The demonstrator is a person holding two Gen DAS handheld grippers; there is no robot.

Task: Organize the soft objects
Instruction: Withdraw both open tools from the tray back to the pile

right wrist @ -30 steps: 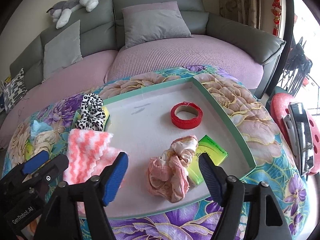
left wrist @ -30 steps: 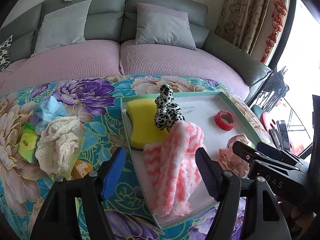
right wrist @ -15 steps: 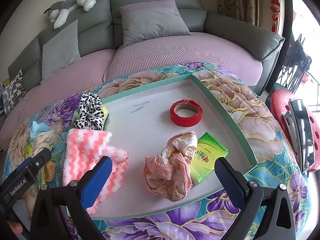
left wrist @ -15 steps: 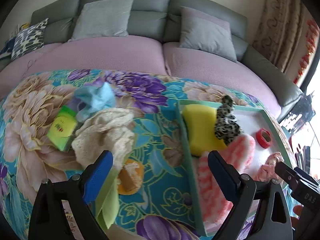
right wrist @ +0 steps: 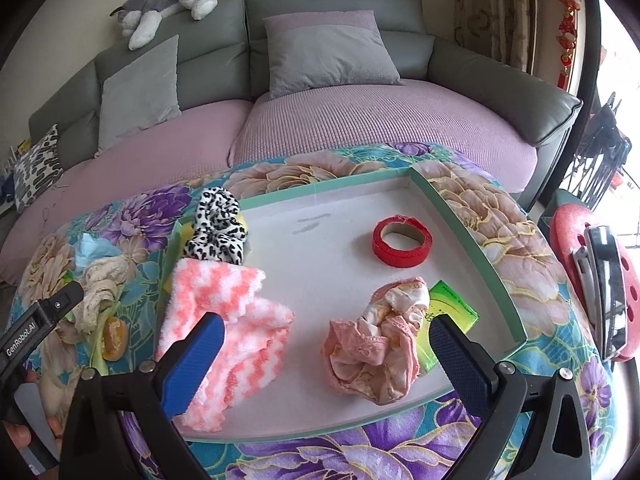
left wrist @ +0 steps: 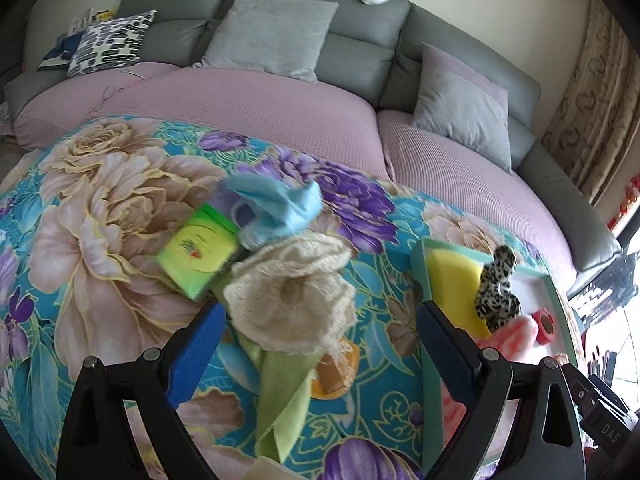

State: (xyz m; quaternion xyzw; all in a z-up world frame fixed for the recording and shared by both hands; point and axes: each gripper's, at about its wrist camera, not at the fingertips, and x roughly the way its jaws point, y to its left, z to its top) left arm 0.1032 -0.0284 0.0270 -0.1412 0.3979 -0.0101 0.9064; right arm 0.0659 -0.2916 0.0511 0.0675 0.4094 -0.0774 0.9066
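Note:
My left gripper (left wrist: pixel 320 344) is open and empty, its blue pads either side of a cream lace cloth (left wrist: pixel 292 292) lying on the floral table. A light blue cloth (left wrist: pixel 280 204) and a green cloth (left wrist: pixel 284 396) lie beside it. My right gripper (right wrist: pixel 324 356) is open and empty above the tray's (right wrist: pixel 460 224) near edge, over a crumpled pink cloth (right wrist: pixel 376 352). In the tray lie a pink-white fluffy towel (right wrist: pixel 224 320), a leopard-print cloth (right wrist: pixel 218 228) and a yellow sponge (left wrist: pixel 452 280).
A red tape roll (right wrist: pixel 402 242) and a green tissue pack (right wrist: pixel 452 320) are in the tray. Another green pack (left wrist: pixel 198 252) and an orange object (left wrist: pixel 332 376) lie on the table. A grey sofa (right wrist: pixel 320 92) with cushions stands behind.
My left gripper has swung left from over the tray to the cream lace cloth on the table. My right gripper has opened wider and stays over the pink cloth.

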